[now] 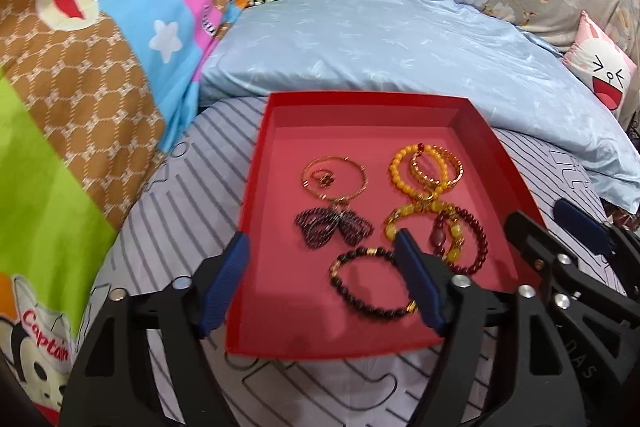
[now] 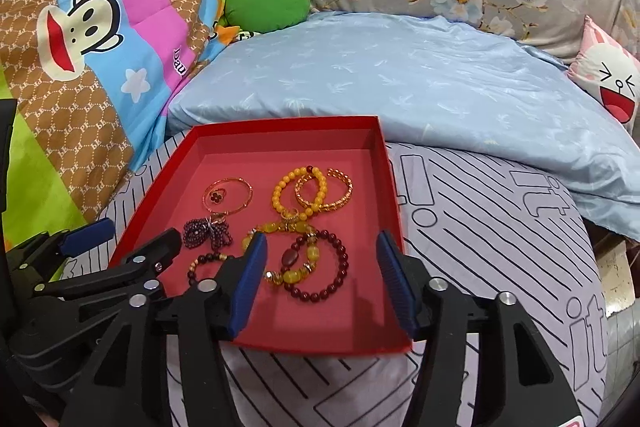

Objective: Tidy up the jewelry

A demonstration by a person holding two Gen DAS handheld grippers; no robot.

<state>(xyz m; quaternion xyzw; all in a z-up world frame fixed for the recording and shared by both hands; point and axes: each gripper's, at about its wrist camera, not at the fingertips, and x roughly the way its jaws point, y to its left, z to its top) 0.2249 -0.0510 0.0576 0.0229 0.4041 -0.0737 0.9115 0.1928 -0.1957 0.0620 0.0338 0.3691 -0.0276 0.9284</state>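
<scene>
All the jewelry is seen laid in the red tray [image 1: 256, 163], just ahead of both grippers; the left gripper [image 1: 322, 283] and right gripper [image 2: 322, 283] are held with jaws apart, nothing between them (no loose piece is visible on the bedding); the sorting is judged nearly finished, though several bracelets [image 2: 316, 263] overlap.

bracelets [image 1: 367, 281] in tray [image 1: 256, 187]; pillow [image 1: 380, 55] behind

Striped bed sheet [image 1: 168, 227], red tray [image 1: 256, 187], light blue pillow [image 1: 380, 47] on it
</scene>
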